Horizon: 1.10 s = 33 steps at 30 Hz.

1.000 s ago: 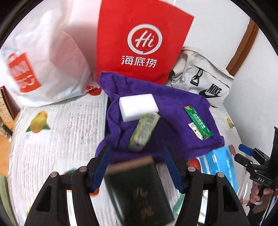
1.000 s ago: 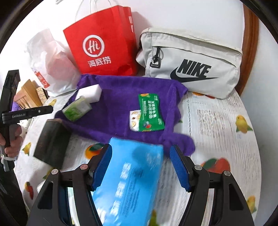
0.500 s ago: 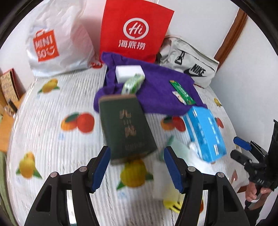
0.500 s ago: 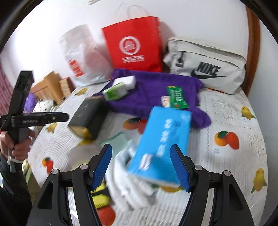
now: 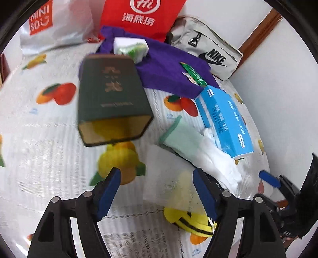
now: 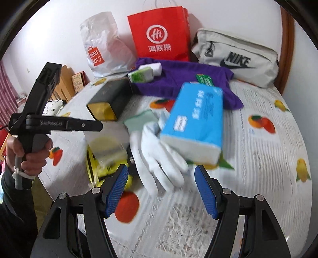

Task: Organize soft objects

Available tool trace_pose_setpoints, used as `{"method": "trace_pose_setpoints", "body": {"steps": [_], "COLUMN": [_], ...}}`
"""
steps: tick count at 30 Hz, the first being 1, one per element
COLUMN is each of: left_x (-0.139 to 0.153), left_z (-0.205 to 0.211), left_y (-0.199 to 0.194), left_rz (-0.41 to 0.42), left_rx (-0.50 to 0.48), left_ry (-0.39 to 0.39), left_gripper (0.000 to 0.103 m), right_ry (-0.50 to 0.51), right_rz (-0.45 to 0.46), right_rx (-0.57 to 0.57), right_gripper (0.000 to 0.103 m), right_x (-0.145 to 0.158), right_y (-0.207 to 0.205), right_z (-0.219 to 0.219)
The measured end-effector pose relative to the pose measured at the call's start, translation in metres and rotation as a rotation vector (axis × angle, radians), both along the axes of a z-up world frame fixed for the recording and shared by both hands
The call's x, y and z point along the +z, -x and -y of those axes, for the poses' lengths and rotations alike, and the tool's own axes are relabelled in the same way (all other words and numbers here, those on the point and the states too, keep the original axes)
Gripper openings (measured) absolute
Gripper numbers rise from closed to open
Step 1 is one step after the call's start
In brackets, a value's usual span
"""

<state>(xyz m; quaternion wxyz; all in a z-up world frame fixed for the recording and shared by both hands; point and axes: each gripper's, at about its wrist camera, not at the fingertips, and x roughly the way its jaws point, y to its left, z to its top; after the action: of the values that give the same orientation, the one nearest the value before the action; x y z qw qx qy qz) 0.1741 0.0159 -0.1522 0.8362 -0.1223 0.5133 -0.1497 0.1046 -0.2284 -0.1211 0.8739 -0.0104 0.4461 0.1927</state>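
one dark green box with gold lettering (image 5: 111, 97), far left. one blue tissue pack (image 5: 224, 121), right. one white glove with a green cuff (image 5: 196, 150), beside it. one purple cloth (image 5: 167, 69), far, carrying one white sponge block (image 5: 129, 42), one green-and-white packet (image 5: 135, 50) and one flat green sachet (image 5: 193, 74). three bags at the far wall: one red paper (image 5: 143, 17), one white plastic (image 5: 57, 21), one grey fabric (image 5: 206, 53). one yellow-and-black soft item (image 5: 188, 222), near.

surface: round table (image 6: 264, 154) wearing a white fruit-print cloth
far edge: red paper bag (image 6: 161, 33), white plastic bag (image 6: 103, 49), grey pouch (image 6: 236, 57) standing
middle: purple towel (image 6: 178, 79), dark green box (image 5: 111, 93), blue tissue pack (image 6: 196, 119), white glove (image 6: 159, 158) lying
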Motion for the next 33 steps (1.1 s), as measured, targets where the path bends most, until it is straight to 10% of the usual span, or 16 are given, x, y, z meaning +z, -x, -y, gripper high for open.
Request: {"method": "trace_pose_setpoints", "body": {"steps": [3, 8, 13, 27, 33], "left_x": [-0.008, -0.006, 0.019, -0.006, -0.013], "left_z": [0.009, 0.013, -0.001, -0.080, -0.091], "left_y": [-0.001, 0.001, 0.019, 0.046, 0.059], "left_rz": [0.001, 0.026, 0.108, 0.035, 0.071], "left_rx": [-0.023, -0.067, -0.050, 0.113, 0.142], "left_ry": [0.011, 0.067, 0.007, -0.130, -0.178], "left_gripper": [0.066, 0.013, 0.008, 0.009, 0.072], "right_ry": [0.000, -0.012, -0.019, -0.003, 0.004], "right_rz": [-0.021, -0.045, -0.046, -0.050, -0.059], "right_rx": [-0.023, -0.045, -0.044, -0.004, -0.006], "right_gripper": [0.069, 0.069, 0.069, 0.069, 0.069], "right_x": [-0.010, -0.020, -0.020, -0.026, -0.030], "right_y": [0.005, 0.007, 0.007, 0.011, 0.012], "right_z": [0.007, 0.013, 0.011, -0.002, -0.004]}}
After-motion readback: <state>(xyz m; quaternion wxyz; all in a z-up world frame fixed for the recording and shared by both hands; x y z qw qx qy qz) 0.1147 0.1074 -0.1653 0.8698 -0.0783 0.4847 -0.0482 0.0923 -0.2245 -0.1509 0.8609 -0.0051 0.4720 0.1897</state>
